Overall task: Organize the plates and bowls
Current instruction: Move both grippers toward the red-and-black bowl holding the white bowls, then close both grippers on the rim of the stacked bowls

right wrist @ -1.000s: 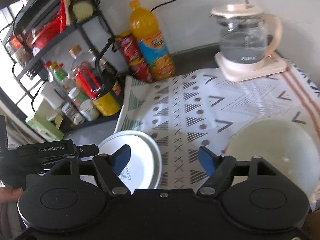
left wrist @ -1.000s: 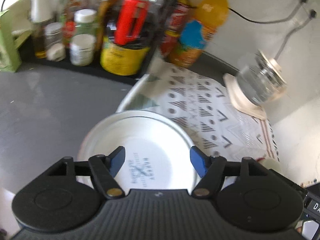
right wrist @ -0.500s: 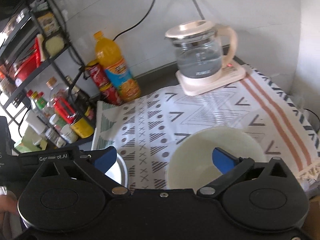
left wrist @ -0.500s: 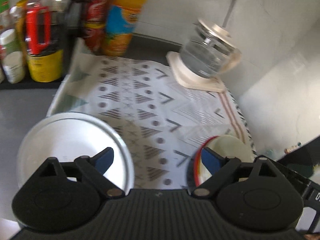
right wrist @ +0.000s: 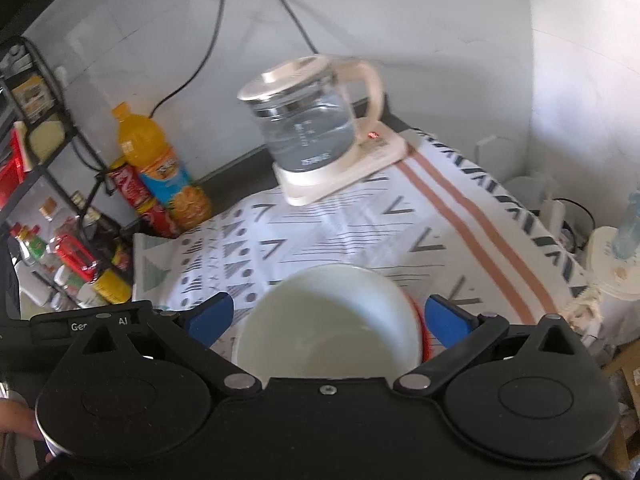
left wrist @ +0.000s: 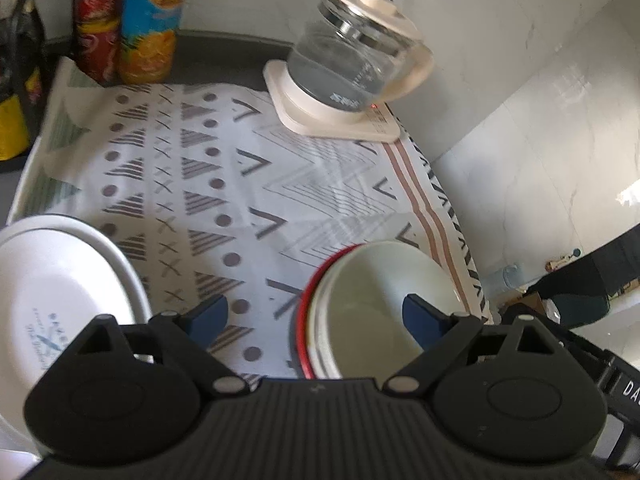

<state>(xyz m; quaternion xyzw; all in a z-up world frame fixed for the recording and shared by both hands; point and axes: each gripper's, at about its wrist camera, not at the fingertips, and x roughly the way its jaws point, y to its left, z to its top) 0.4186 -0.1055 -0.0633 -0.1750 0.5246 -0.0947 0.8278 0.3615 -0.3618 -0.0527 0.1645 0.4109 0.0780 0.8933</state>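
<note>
A stack of nested bowls [left wrist: 372, 308], cream inside with a red-rimmed one at the bottom, sits on the patterned cloth [left wrist: 248, 184] near its front right. It also shows in the right wrist view [right wrist: 328, 320]. A stack of white plates [left wrist: 52, 292] lies at the cloth's front left. My left gripper [left wrist: 316, 316] is open and empty just above the bowls' left rim. My right gripper [right wrist: 328, 316] is open and empty, its fingers either side of the bowls, above them.
A glass kettle [left wrist: 352, 64] on a cream base stands at the back right, also in the right wrist view [right wrist: 312, 128]. An orange juice bottle [right wrist: 160, 168] and a red can [right wrist: 136, 200] stand at the back left. A rack of bottles [right wrist: 60, 256] is further left. A white wall [left wrist: 540, 160] borders the right.
Both grippers have swung right, away from the white plates and over the stack of bowls. The right gripper has come closer to the bowls. Both stay open.
</note>
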